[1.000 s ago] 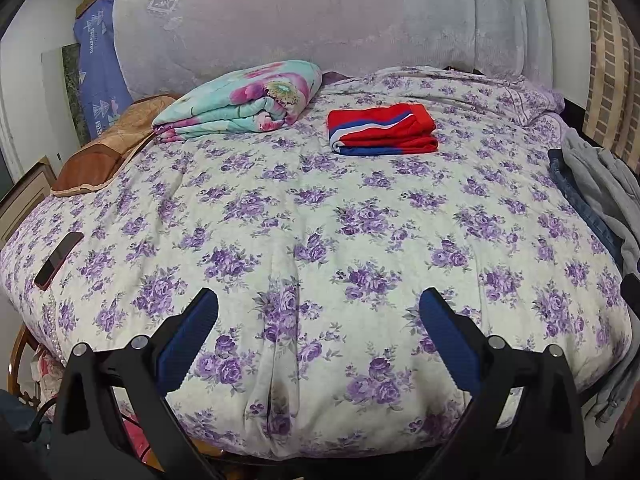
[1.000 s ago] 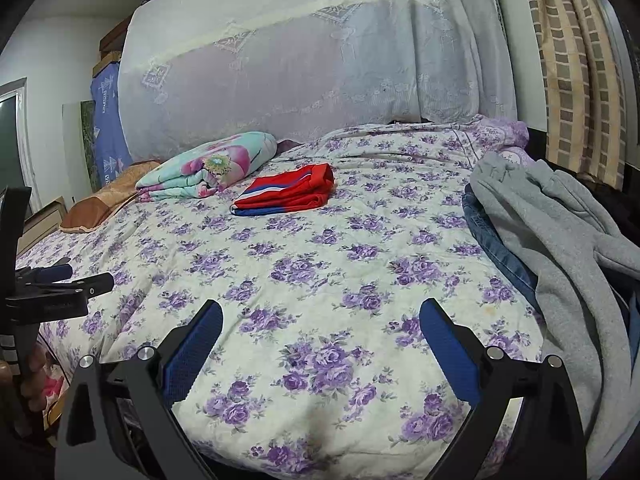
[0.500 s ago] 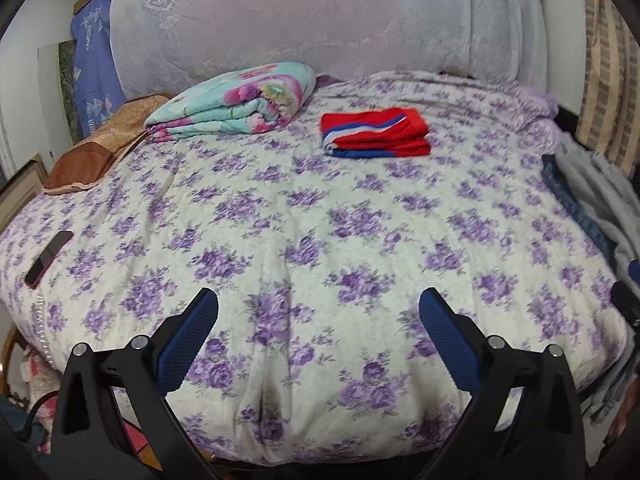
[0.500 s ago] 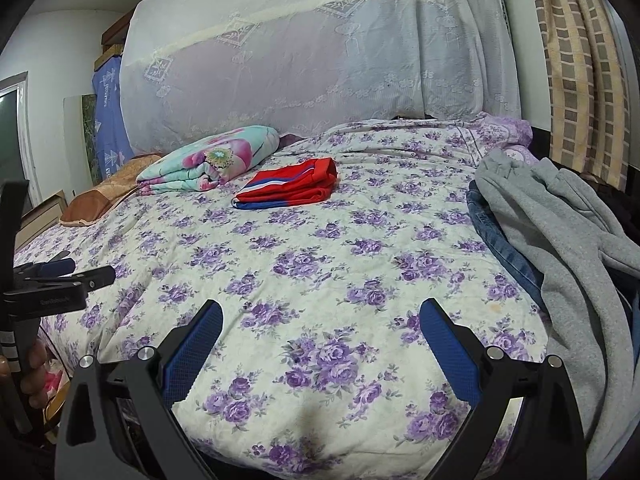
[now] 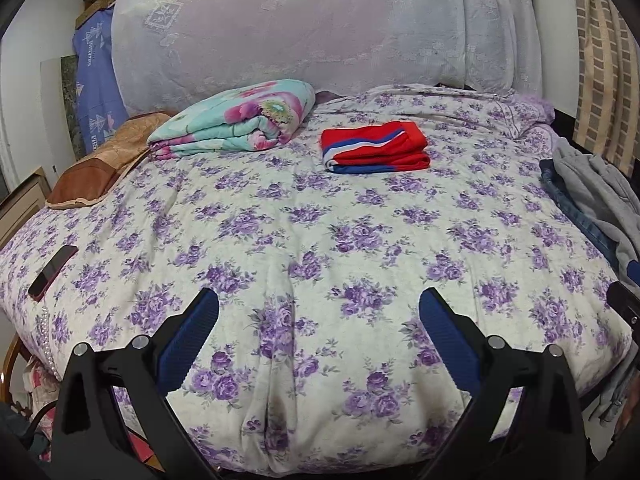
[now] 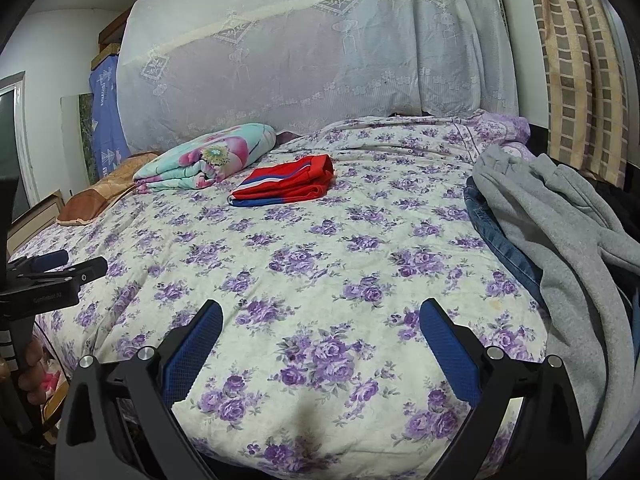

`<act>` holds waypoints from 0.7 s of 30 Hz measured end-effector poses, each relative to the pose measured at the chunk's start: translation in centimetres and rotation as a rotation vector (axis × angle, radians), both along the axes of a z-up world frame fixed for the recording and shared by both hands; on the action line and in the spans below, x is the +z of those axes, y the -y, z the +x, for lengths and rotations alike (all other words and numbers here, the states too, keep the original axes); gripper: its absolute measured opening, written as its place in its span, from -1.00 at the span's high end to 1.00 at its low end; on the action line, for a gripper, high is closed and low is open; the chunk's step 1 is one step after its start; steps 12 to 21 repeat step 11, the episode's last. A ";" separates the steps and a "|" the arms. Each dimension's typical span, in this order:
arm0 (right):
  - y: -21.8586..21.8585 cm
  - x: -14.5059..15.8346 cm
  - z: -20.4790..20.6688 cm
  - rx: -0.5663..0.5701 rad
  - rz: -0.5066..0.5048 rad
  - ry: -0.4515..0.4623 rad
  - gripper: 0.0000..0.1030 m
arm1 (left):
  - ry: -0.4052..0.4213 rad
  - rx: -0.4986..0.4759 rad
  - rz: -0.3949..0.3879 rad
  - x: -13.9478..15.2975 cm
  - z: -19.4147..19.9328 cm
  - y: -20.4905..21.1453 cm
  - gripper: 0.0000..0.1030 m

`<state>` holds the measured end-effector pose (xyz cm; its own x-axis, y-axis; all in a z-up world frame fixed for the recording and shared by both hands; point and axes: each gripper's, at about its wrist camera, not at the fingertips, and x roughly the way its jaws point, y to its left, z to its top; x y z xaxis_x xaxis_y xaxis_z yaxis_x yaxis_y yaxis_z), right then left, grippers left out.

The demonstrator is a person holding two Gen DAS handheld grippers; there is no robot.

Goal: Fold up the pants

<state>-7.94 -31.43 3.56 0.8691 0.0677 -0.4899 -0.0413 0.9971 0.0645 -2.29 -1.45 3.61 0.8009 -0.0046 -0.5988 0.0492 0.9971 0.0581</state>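
Folded red pants with blue and white stripes (image 5: 374,148) lie at the far middle of the bed; they also show in the right wrist view (image 6: 286,186). Grey pants (image 6: 560,232) lie unfolded over blue jeans (image 6: 498,236) at the bed's right edge, and show in the left wrist view (image 5: 600,184). My left gripper (image 5: 319,316) is open and empty over the bed's near edge. My right gripper (image 6: 321,326) is open and empty, also over the near edge, left of the grey pants. The left gripper's body (image 6: 44,276) shows at the right wrist view's left edge.
The bed has a purple-flowered cover (image 5: 320,240). A folded floral quilt (image 5: 236,124) and a brown pillow (image 5: 96,168) lie at the far left. A phone (image 5: 52,268) lies near the left edge. A lace-covered headboard (image 5: 300,28) stands behind, curtains (image 6: 576,60) at right.
Both grippers have shifted slightly over the bed's near edge, staying open and empty. Nothing on the bed has moved.
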 end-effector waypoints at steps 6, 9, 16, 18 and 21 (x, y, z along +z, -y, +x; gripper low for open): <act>-0.2 -0.3 0.1 0.004 -0.003 -0.010 -0.93 | -0.070 0.029 -0.011 -0.8 1.1 -0.7 -0.91; -0.2 -0.4 0.3 0.004 -0.002 -0.014 -0.93 | -0.082 0.037 -0.018 -1.0 1.2 -0.9 -0.91; -0.3 -0.4 0.4 0.004 -0.001 -0.016 -0.93 | -0.084 0.048 -0.014 -1.1 1.3 -1.0 -0.91; -0.3 -0.4 0.4 0.004 -0.001 -0.016 -0.93 | -0.084 0.048 -0.014 -1.1 1.3 -1.0 -0.91; -0.3 -0.4 0.4 0.004 -0.001 -0.016 -0.93 | -0.084 0.048 -0.014 -1.1 1.3 -1.0 -0.91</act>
